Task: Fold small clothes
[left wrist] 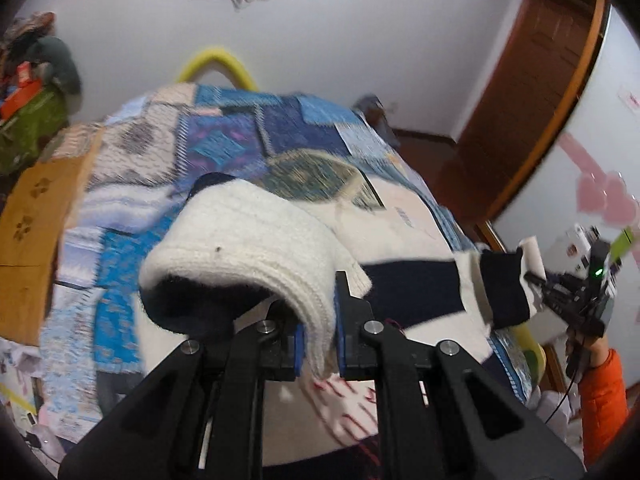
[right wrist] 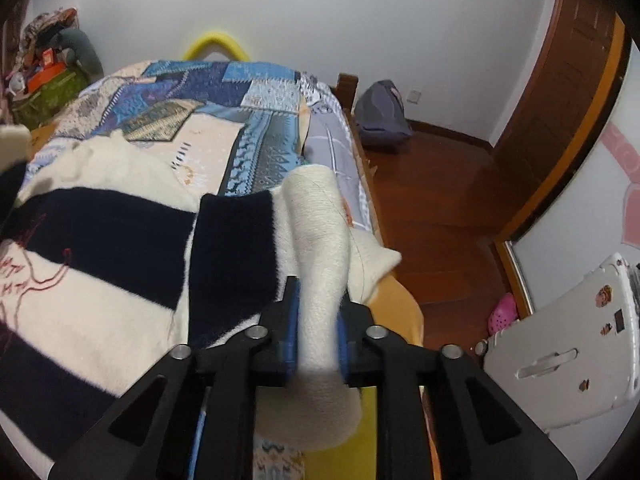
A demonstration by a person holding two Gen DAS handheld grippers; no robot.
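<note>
- Sweater, cream with navy stripes, lies across the near end of the bed; its two cuffs are lifted off the bed, one in each tool.
- Left gripper is pinched nearly shut on the ribbed cream cuff of one sleeve, which bulges above the jaws.
- Right gripper has its blue pads clamped on the other cuff, at the sweater's edge nearest the wooden floor.
- My guess: both sleeves are about to be folded in over the sweater's body.
- To do it well, I'd carry both cuffs level and at matching pace toward the sweater's middle.
- Keep the pinch firm; the thick knit could slip out.
- Lay each sleeve flat, without twist, before letting go.
</note>
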